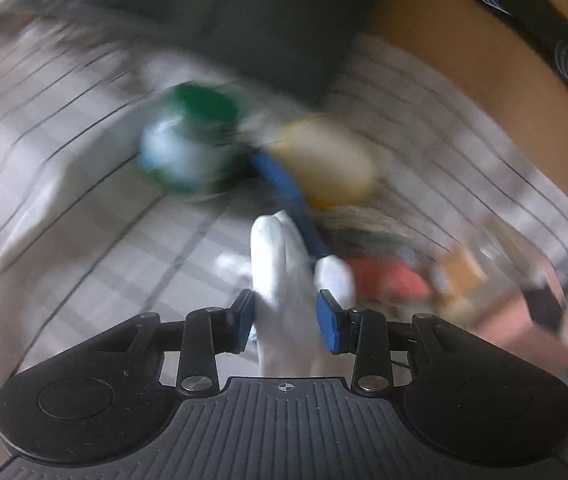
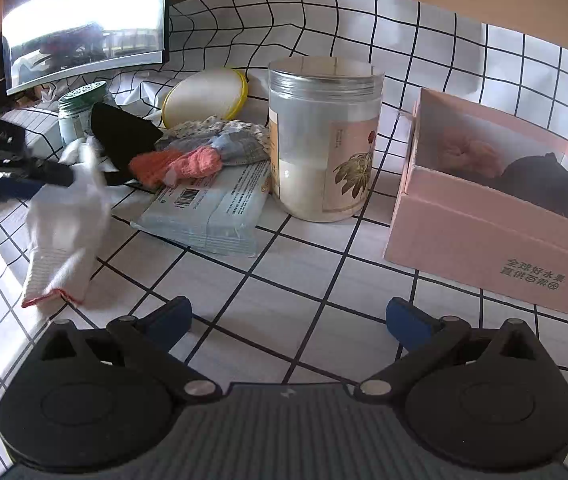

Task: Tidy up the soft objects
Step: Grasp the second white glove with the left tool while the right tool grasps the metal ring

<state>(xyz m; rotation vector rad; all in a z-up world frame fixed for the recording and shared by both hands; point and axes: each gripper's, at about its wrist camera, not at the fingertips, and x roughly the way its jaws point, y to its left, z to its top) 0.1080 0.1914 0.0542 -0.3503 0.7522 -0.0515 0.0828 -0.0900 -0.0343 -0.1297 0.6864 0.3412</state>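
Note:
A white glove [image 1: 284, 276] with a red-edged cuff sits between the blue pads of my left gripper [image 1: 285, 316], which is shut on it; this view is badly blurred. From the right wrist view the same glove [image 2: 64, 232] hangs from the left gripper [image 2: 64, 182], its cuff down near the checked cloth. My right gripper [image 2: 287, 316] stands wide open over the cloth with nothing between its fingers. A pink box [image 2: 479, 248] at the right holds a pink soft bundle [image 2: 469, 152] and a black soft item [image 2: 543, 184].
A pile of cloths lies at the back left: orange-pink [image 2: 176, 164], pale checked [image 2: 228, 144] and black [image 2: 124, 136]. Beside it are a wipes pack [image 2: 208, 216], a clear jar [image 2: 323, 140], a yellow-rimmed round case [image 2: 204, 96], a green-lidded jar [image 2: 80, 108] and a monitor [image 2: 84, 20].

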